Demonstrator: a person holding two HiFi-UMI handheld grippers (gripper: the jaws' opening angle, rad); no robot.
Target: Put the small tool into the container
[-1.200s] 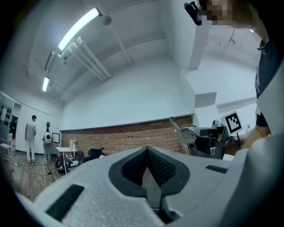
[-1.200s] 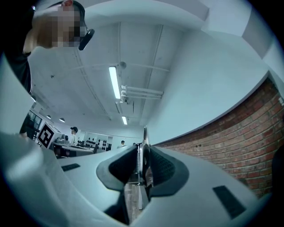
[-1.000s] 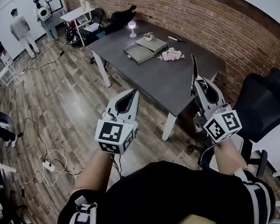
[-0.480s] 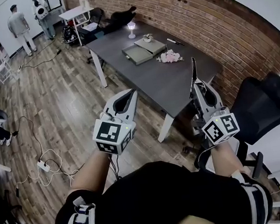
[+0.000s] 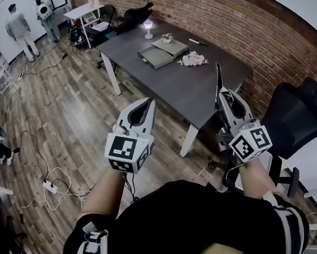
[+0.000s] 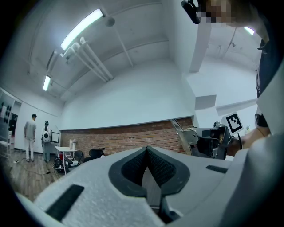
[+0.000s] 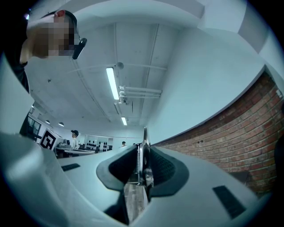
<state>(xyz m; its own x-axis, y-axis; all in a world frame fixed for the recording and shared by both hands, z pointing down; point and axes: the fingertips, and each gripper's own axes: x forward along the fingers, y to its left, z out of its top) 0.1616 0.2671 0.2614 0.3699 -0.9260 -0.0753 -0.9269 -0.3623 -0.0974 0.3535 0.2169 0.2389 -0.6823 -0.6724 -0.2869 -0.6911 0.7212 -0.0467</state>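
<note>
Head view: the person stands back from the grey table point(image 5: 200, 93), both grippers held out at waist height. The left gripper point(image 5: 149, 104) has its jaws pressed together with nothing in them. The right gripper point(image 5: 221, 95) is clamped on the small tool point(image 5: 219, 75), a thin dark piece that sticks up past the jaw tips. The container point(image 5: 155, 59), an open grey tray, sits at the far end of the table beside a flat box point(image 5: 173, 48) and some pink flowers point(image 5: 192, 61), well apart from the tool. A black chair point(image 5: 296, 116) stands to the right.

Left gripper view: the pads meet along the middle line with no gap, so it is empty. Brick wall behind, and the other gripper shows at the right edge.

Right gripper view: the jaws are closed on the tool point(image 7: 141, 159), seen edge-on. It is a narrow metal strip with a coiled spring on its side and a pointed tip above the pads.

Handling, as a judgement: it looks light, stiff and slick, and thin enough to swivel between the pads. Best held low on the thicker body by the spring, as it is now, not at the tip. It has yet to be carried to the tray.
</note>
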